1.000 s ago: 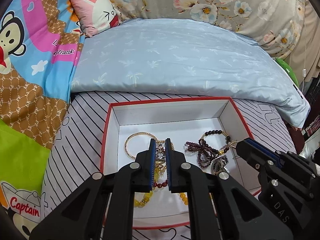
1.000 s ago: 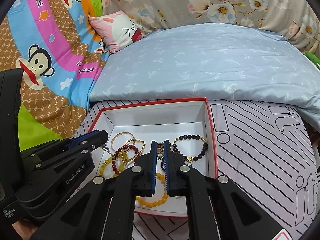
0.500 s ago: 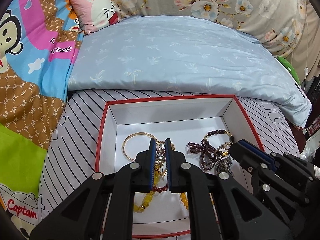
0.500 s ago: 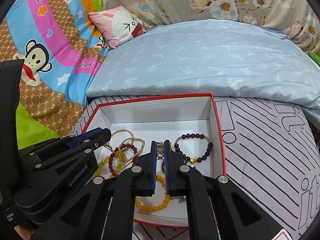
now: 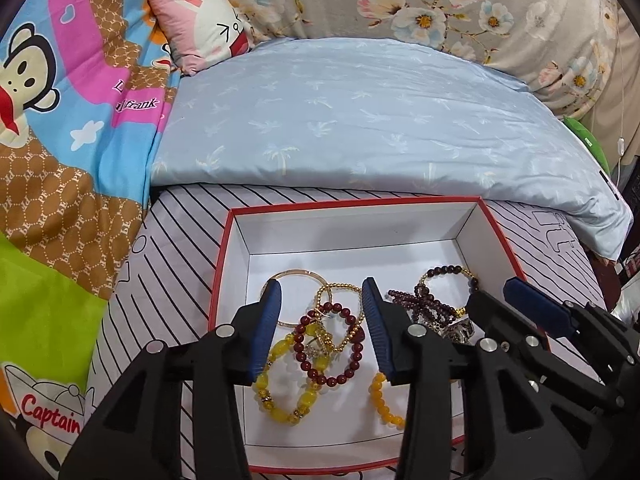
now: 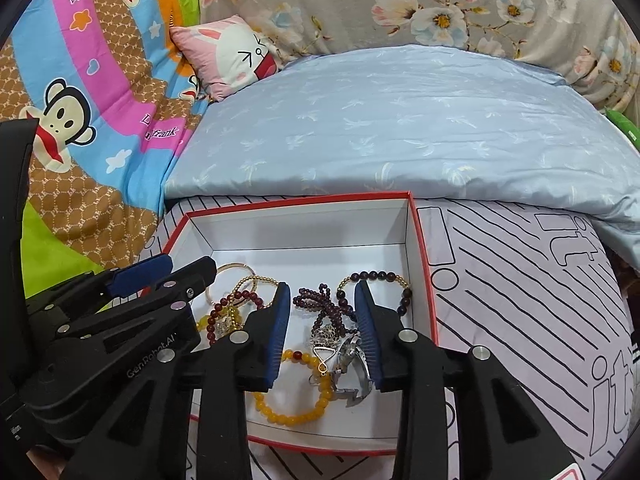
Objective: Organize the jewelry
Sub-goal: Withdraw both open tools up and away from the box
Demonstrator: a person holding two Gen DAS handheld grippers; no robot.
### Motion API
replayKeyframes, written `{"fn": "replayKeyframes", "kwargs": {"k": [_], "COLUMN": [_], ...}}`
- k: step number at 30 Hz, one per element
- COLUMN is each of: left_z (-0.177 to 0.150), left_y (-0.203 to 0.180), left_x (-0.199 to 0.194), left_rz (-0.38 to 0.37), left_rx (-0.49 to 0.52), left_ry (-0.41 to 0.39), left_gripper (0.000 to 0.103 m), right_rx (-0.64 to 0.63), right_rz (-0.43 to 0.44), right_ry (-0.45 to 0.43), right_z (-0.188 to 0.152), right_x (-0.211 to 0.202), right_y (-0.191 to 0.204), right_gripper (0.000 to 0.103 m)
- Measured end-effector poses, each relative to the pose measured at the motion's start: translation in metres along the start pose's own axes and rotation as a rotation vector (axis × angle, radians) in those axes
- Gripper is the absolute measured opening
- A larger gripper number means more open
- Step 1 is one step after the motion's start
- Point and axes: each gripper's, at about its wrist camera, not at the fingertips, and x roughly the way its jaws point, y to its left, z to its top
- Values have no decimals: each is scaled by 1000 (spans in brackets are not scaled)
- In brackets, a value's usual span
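Observation:
A red-rimmed white box point(image 5: 352, 205) point(image 6: 304, 200) lies on the striped bedding and holds several bracelets. My left gripper point(image 5: 322, 304) is open over the box's left half, above a dark red bead bracelet point(image 5: 344, 354), a yellow bead bracelet point(image 5: 286, 398) and a thin gold bangle point(image 5: 298, 276). My right gripper point(image 6: 320, 300) is open over the right half, above a purple bead strand point(image 6: 320, 304), a silver piece point(image 6: 352, 364) and an orange bead bracelet point(image 6: 292, 408). A dark bead bracelet point(image 6: 376, 280) lies at the right wall. Both grippers are empty.
The box sits on a white sheet with black stripes point(image 6: 520, 300). A light blue pillow point(image 5: 360, 120) lies just behind it. A pink rabbit cushion point(image 5: 200, 28) and a bright monkey-print blanket point(image 5: 60, 120) are at the left. Floral fabric point(image 6: 440, 0) covers the back.
Both grippers have opened from shut and now stand wide over the jewelry in the box. The cameras have dipped slightly closer to the box.

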Motion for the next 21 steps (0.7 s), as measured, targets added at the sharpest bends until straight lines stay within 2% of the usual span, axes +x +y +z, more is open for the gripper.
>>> {"fn": "replayKeyframes", "kwargs": {"k": [10, 21], "left_z": [-3, -17], "left_y": [-2, -4], "left_x": [-11, -45], "left_rz": [3, 5], "left_rx": [0, -4], "left_ry": [-10, -32], "left_gripper": [40, 40], "right_rx": [-2, -17], "right_rz": [-14, -47], "right_ry": [-9, -31], "right_z": [-4, -17], "right_x": [-15, -51], "right_y": [0, 10], "right_gripper": [34, 36]}}
